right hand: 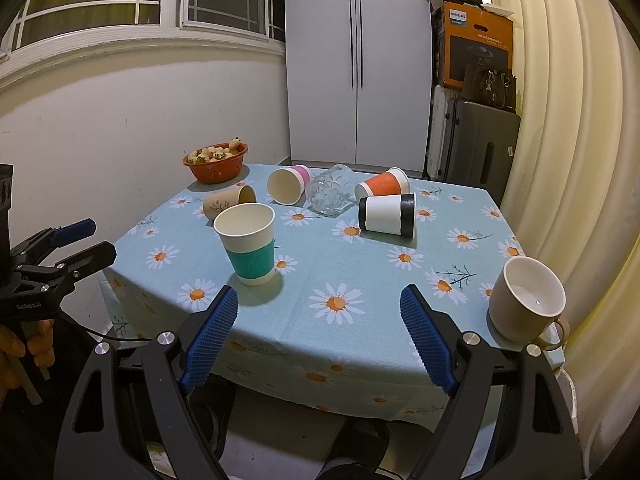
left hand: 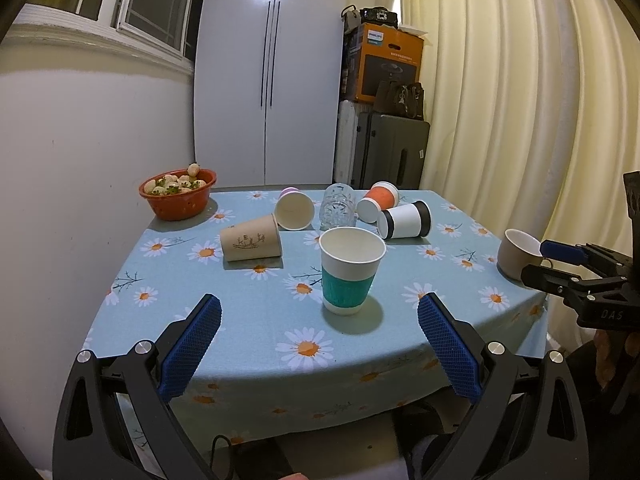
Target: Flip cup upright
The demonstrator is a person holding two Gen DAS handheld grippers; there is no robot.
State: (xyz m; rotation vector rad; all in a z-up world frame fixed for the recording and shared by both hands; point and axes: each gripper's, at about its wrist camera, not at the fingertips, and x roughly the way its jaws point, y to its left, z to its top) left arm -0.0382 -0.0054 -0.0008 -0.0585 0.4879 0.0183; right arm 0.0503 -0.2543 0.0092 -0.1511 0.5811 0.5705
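Note:
A teal-sleeved paper cup [left hand: 350, 270] [right hand: 248, 242] stands upright near the table's front. Behind it several cups lie on their sides: a brown paper cup [left hand: 251, 242] [right hand: 228, 201], a pink-based cup [left hand: 294, 210] [right hand: 286, 184], a clear glass [left hand: 338, 208] [right hand: 328, 194], an orange cup [left hand: 378, 200] [right hand: 382, 185] and a black-and-white cup [left hand: 406, 219] [right hand: 387, 214]. My left gripper [left hand: 319, 312] is open and empty, just in front of the teal cup. My right gripper [right hand: 319, 304] is open and empty, over the front edge, right of the teal cup.
A beige mug [left hand: 518, 254] [right hand: 526, 300] stands upright at the table's right front corner. A red bowl of fruit [left hand: 178, 194] [right hand: 216, 162] sits at the back left. The flowered tablecloth [left hand: 248, 320] [right hand: 348, 264] covers the table. Curtain to the right, wall to the left.

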